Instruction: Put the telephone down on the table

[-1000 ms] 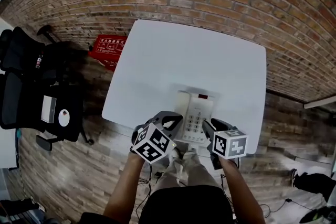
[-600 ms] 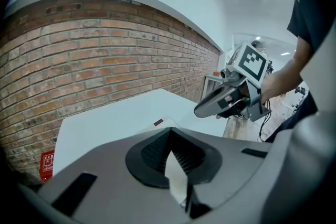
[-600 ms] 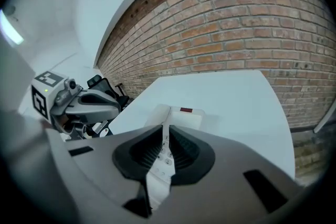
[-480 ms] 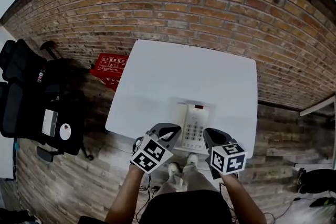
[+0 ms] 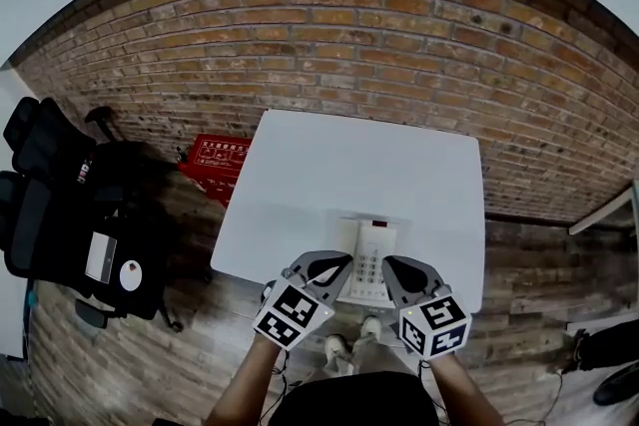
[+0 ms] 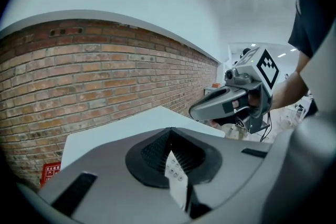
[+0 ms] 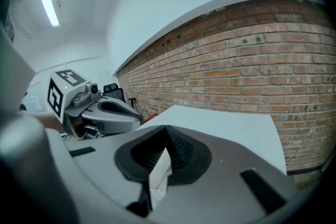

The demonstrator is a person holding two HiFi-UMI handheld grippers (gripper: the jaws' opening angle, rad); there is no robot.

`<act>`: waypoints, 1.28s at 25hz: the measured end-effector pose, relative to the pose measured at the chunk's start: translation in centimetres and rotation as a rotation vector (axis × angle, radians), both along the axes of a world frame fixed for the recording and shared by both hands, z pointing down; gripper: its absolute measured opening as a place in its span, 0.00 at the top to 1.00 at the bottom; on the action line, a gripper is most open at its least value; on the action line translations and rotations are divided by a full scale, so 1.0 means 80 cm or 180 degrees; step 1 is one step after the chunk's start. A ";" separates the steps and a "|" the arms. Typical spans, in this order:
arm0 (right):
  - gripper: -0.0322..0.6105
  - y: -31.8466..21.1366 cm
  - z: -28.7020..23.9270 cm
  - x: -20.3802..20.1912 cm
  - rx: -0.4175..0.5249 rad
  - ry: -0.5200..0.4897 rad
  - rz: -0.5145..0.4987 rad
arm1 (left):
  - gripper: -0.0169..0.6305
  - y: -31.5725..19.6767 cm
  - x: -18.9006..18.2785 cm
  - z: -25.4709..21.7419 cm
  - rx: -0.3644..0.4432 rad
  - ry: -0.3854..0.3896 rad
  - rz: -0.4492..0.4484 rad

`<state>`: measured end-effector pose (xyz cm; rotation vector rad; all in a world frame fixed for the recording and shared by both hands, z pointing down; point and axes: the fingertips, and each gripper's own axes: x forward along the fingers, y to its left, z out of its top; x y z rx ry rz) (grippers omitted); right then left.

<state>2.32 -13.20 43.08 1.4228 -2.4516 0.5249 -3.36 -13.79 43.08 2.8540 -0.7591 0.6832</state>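
A white telephone (image 5: 371, 262) with a keypad and its handset on the left lies flat on the white table (image 5: 349, 165), near the front edge. My left gripper (image 5: 345, 260) hovers above the phone's left side, shut with nothing in it. My right gripper (image 5: 388, 265) hovers above its right side; its jaws have just been closing, empty, and now meet. In the left gripper view, the left gripper (image 6: 170, 139) is shut and a sliver of the phone's keypad (image 6: 175, 176) shows below the closed jaws. In the right gripper view the right gripper (image 7: 167, 136) is likewise shut.
A brick wall (image 5: 379, 45) runs behind the table. A red crate (image 5: 218, 160) sits on the wooden floor to the table's left, with black office chairs (image 5: 60, 205) further left. The person's shoes (image 5: 339, 349) stand at the table's front edge.
Both grippers have lifted up and away from the telephone, which stays on the table. The right jaws have gone from open to shut. The head view now takes in more wall.
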 end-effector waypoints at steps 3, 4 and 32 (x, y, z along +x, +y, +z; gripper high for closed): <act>0.93 0.006 -0.017 -0.007 0.0108 0.0009 -0.0016 | 0.96 0.004 0.001 -0.018 0.0106 0.0134 0.0002; 0.93 0.008 -0.022 -0.009 0.0138 0.0012 -0.0015 | 0.96 0.005 0.001 -0.023 0.0144 0.0163 0.0004; 0.93 0.009 -0.088 -0.007 0.0504 -0.0104 0.0003 | 0.96 0.015 0.022 -0.080 0.0488 0.0238 0.0101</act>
